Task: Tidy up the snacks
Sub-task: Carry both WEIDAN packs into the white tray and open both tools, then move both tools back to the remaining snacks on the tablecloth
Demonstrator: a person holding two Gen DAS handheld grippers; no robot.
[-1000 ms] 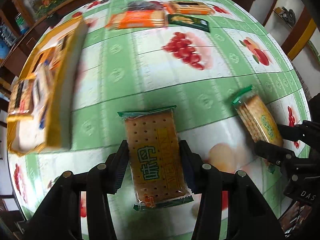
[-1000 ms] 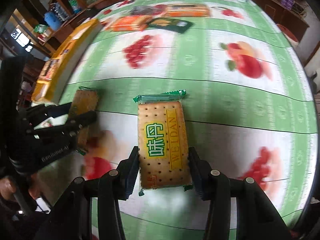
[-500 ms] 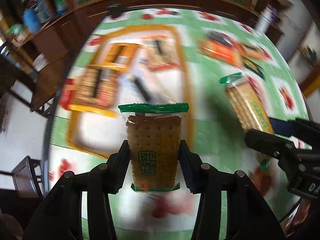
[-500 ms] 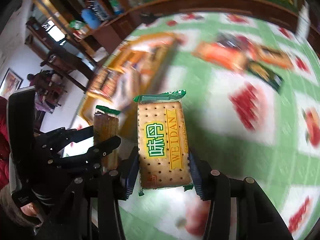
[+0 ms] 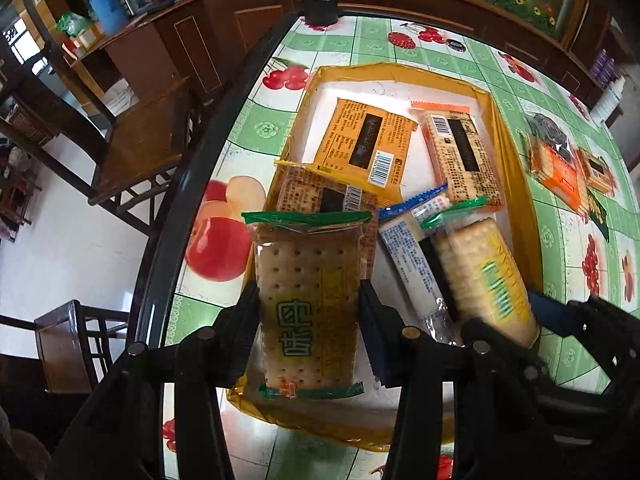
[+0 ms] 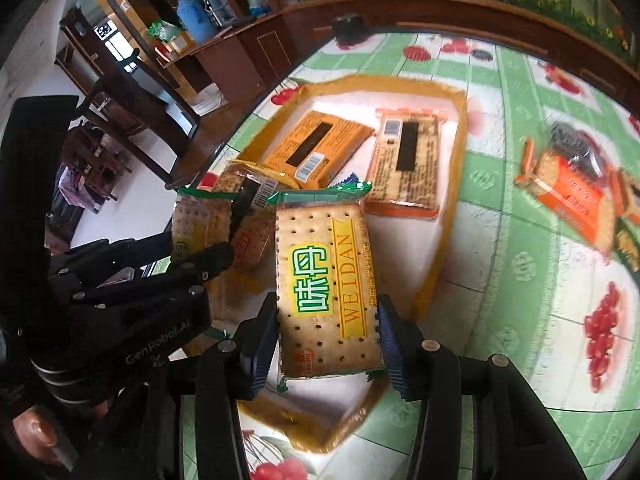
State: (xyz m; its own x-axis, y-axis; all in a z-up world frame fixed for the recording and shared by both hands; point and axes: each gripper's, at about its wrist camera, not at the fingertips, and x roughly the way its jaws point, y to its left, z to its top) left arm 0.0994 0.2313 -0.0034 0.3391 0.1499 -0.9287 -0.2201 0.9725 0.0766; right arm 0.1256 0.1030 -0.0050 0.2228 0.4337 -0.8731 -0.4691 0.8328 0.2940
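in the lower middle of the left wrist view, the left gripper (image 5: 308, 332) clamps a green-edged cracker pack (image 5: 306, 304) between its pads, above the near end of the yellow tray (image 5: 516, 184). in the right wrist view, the right gripper (image 6: 326, 344) grips a second cracker pack (image 6: 326, 280) at lower centre, also over the tray. orange-wrapped packs (image 5: 364, 140) lie in the tray's upper part. more snacks (image 5: 560, 168) sit at the right edge on the green fruit-print tablecloth (image 5: 560, 240).
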